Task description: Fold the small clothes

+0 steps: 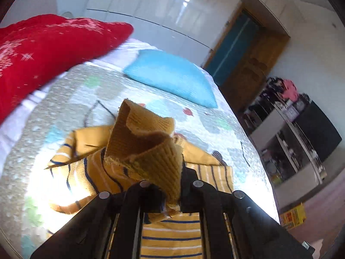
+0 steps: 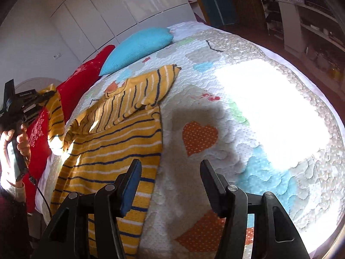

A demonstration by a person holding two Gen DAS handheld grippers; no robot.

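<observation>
While my left hand-held gripper [image 1: 172,196] lifts a cuff, the sweater [image 2: 112,151] lies on the bed [image 2: 269,151].
I count one striped yellow sweater, two hand-held grippers and two pillows: one blue [image 1: 172,77], one red [image 1: 47,49]. My left hand-held gripper is clamped on the ribbed sleeve cuff [image 1: 146,146], which stands up open-mouthed in front of its camera. My right hand-held gripper [image 2: 170,185] hangs with its jaws apart and nothing between them, over the sweater's edge and the quilt. The sweater's long axis runs from near me toward the pillows, one sleeve [image 2: 151,86] slanting away toward the blue one. Only the right view shows my left hand [image 2: 15,142] on its handle and the orange hearts [image 2: 198,138]; only the left view shows the cuff's rib up close.
</observation>
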